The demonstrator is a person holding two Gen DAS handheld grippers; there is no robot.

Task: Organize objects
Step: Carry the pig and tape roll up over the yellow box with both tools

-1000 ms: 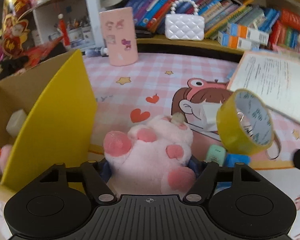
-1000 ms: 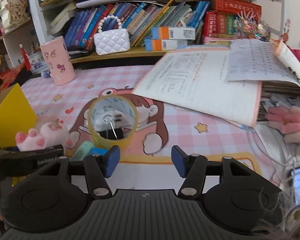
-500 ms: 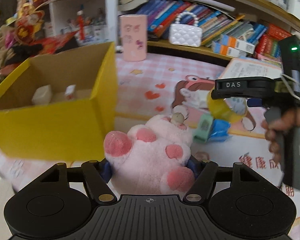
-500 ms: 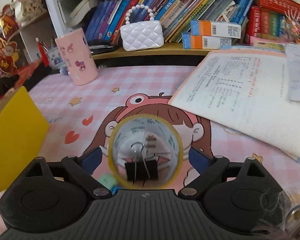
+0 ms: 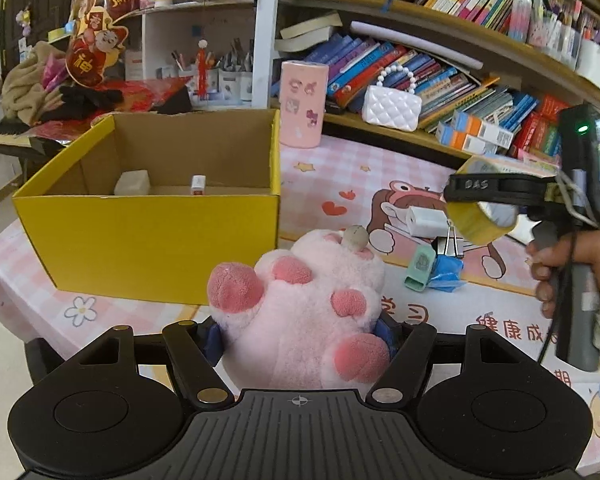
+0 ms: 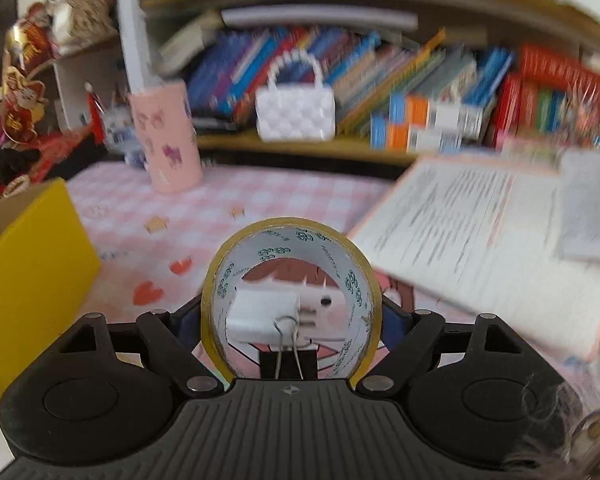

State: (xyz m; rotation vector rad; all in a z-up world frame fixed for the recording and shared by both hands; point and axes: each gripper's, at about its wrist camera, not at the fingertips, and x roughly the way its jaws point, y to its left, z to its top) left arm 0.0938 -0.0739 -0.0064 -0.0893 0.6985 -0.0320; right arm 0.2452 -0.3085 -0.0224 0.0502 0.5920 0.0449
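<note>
The left wrist view is taken downward along its fingers, the yellow box [image 5: 148, 232] lying near at ten o'clock. The right wrist view is aimed at the bookshelf [image 6: 380, 80]. The pink tablecloth [image 5: 340, 168] and white purse [image 6: 295, 114] are shared.

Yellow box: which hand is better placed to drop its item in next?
Left. The left gripper holds the pink plush toy just in front of the yellow box. The right gripper, closing around the tape roll, is farther away.
</note>
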